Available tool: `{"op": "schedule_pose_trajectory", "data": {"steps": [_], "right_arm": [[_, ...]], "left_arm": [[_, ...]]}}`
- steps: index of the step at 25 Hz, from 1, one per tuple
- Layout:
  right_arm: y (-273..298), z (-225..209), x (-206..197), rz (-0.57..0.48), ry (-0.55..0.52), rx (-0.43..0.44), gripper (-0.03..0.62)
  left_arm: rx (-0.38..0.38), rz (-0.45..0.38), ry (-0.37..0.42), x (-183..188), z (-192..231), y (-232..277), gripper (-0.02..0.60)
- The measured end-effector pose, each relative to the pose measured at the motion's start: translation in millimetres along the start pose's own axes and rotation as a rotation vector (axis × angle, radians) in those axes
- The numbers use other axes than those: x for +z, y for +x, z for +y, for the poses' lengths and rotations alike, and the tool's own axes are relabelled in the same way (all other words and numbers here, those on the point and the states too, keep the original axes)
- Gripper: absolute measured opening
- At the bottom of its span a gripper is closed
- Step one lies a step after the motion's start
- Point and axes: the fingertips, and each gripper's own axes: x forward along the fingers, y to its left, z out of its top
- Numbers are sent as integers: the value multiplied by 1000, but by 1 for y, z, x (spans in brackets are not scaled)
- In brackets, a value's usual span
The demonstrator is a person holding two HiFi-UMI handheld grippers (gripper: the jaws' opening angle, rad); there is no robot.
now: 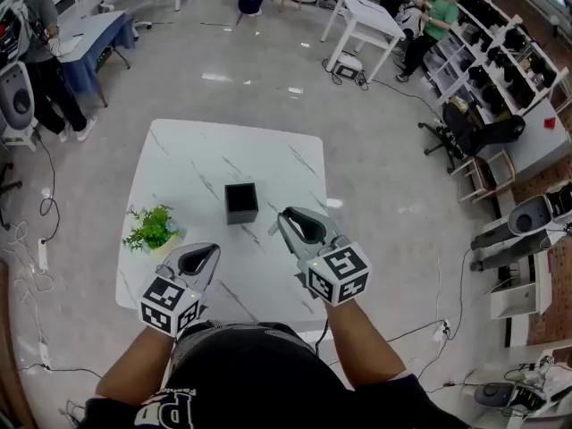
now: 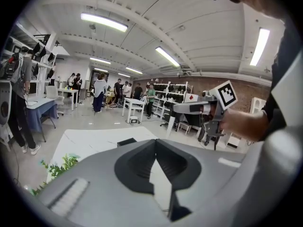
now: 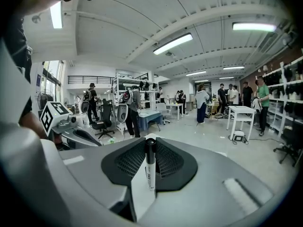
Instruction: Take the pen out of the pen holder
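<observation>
The only lettering worth mentioning is a line of dark print along the white barrel of the pen [image 3: 150,169], too small to read, and some white letters on the person's dark shirt at the bottom of the head view, cut off by the frame. Each gripper's cube carries black-and-white square markers rather than words.

At the left of the white marble table [image 1: 179,159] sits a small green plant [image 1: 154,229]. Just beside it, over the table's near edge, the left gripper [image 1: 208,255] is held with its jaws brought together; its own view shows the black pads meeting at the tips with nothing between them.

Near the middle of the table stands the black square pen holder [image 1: 241,202], upright, apart from both grippers and a little beyond them.

To its right, close to the holder but not touching it, hangs the right gripper [image 1: 286,216]. Its jaws are clamped on the pen, which is out of the holder. The right gripper view shows the pen standing upright between the ribbed black pads, its black cap poking just above the jaw tips and the white barrel running down between them. In the head view the pen itself is too small to make out.
</observation>
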Motion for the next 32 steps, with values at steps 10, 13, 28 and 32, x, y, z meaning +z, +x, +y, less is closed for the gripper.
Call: {"op": "schedule_pose_trajectory", "data": {"steps": [10,13,28,32], "right_arm": [[-31,16,-19,-26,40,-10,63],[-35,21,-27,-19,53,-17,63],[-28,63,-57,25,101,50,63],[-26,66,-52,21,85,58,63]], "left_arm": [[-23,3,24,0,-6,5,57],[-31,1,27,0,-8,6,57],[-51,-6,29,1,-19,3,57],[-47,-11,27,3,-18,-1,57]]}}
